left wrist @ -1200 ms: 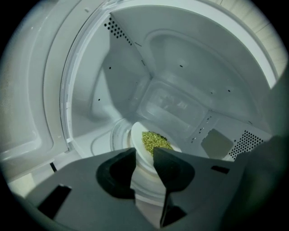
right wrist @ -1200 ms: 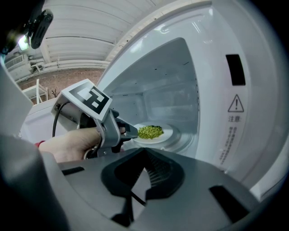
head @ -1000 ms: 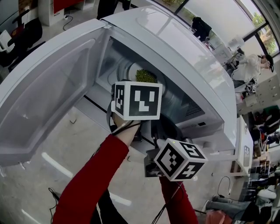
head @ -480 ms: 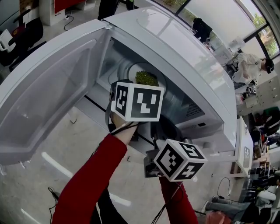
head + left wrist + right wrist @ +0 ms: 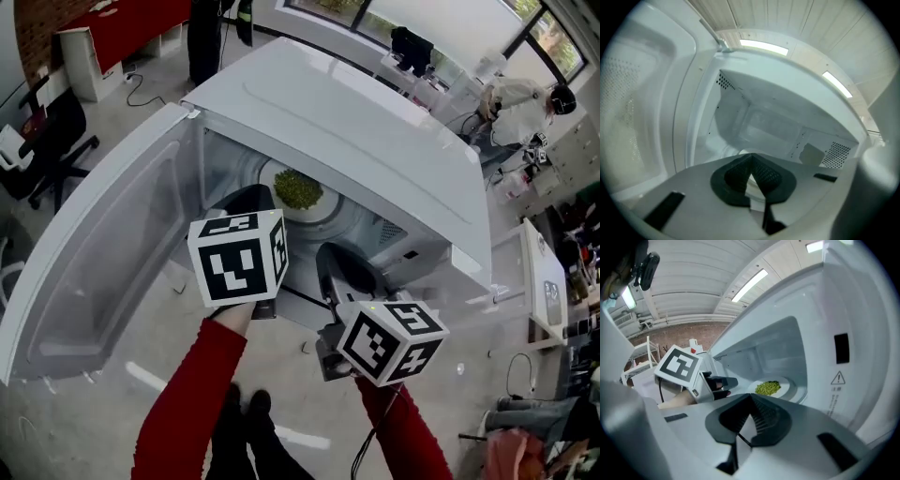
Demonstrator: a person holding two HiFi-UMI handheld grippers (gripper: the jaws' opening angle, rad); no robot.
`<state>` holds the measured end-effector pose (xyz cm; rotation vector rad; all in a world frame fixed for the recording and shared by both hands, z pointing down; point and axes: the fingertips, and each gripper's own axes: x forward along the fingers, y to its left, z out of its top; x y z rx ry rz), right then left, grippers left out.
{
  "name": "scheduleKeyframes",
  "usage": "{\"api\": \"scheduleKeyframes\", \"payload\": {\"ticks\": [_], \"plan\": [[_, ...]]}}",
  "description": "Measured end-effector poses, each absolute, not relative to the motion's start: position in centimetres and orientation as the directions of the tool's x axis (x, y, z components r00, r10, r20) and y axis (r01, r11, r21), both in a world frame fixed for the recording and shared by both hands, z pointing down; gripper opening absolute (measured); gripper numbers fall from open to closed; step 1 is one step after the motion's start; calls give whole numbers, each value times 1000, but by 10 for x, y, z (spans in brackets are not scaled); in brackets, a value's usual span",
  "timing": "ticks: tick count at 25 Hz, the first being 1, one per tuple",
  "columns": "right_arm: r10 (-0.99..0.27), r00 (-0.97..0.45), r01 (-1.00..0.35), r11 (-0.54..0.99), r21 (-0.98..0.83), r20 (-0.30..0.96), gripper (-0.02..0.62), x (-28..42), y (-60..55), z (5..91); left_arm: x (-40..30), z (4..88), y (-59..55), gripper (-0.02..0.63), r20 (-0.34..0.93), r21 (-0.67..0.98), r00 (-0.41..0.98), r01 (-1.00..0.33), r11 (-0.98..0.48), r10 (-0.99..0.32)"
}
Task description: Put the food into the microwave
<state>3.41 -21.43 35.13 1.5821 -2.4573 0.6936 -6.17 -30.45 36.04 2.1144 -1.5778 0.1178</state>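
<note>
The white microwave (image 5: 375, 141) stands with its door (image 5: 103, 244) swung open to the left. Inside, on the turntable, rests a white plate (image 5: 277, 178) with green food (image 5: 298, 188); the right gripper view shows the food (image 5: 768, 387) too. My left gripper (image 5: 251, 195) hovers at the cavity mouth, just left of the plate and clear of it. Its jaws are shut with nothing between them (image 5: 751, 157). My right gripper (image 5: 330, 253) hangs in front of the opening, lower right of the plate, shut and empty (image 5: 751, 397). From there the left gripper (image 5: 727, 382) appears beside the plate.
The open door stands close along the left gripper's left side. The microwave's control panel (image 5: 841, 362) is at the right of the opening. An office chair (image 5: 56, 141) and a red cabinet (image 5: 122, 28) are at the far left; a person (image 5: 520, 94) sits far back right.
Both grippers have drawn back from the cavity, the left one shifting left and outward. The plate with the food has stayed inside on the turntable.
</note>
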Motion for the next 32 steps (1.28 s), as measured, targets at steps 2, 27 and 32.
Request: {"api": "scheduleKeyframes", "payload": {"ticks": [2,27,32], "plan": [[-823,-456,-880,361,-308,339,14,37,-209,340,-57,349,-293,9,303,366,372,-896,-253,-877],[-857,-451,-866,353,-354,250,14,68,-87,280,-18,264,-134,8,170,395,647,-736,-550,-743],[-857,-443,-869,338,-362,263,14,75,-72,284,-18,269,-116,8,208,350,656,-743,-571,-726]]}}
